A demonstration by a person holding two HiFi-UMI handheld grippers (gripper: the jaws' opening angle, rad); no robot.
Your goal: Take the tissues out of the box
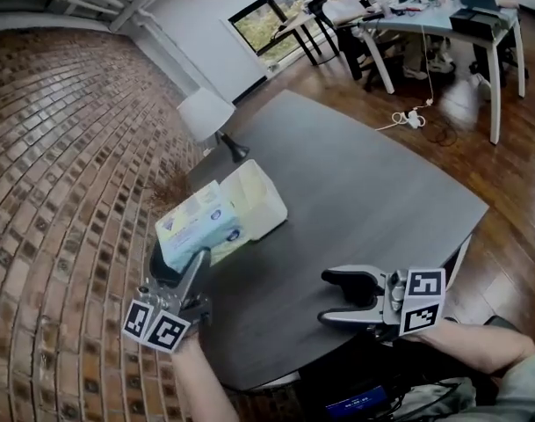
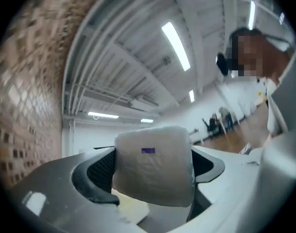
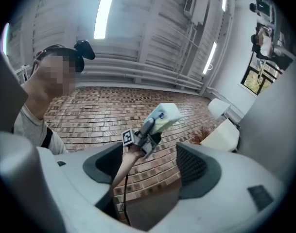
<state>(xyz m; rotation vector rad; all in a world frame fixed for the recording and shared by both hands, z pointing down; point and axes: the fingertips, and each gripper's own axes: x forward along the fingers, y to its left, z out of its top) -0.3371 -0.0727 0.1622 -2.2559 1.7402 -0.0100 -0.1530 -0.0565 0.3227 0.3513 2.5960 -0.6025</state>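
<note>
Two grippers are counted: one left gripper (image 1: 177, 267) and one right gripper (image 1: 330, 297). One tissue pack (image 1: 198, 225), one box (image 1: 256, 200), one lamp (image 1: 206, 112) and one dark table (image 1: 364, 183) are seen.

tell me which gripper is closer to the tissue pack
Left. The left gripper is shut on the tissue pack, holding it up; the right gripper is open and apart from it, off to its right.
</note>
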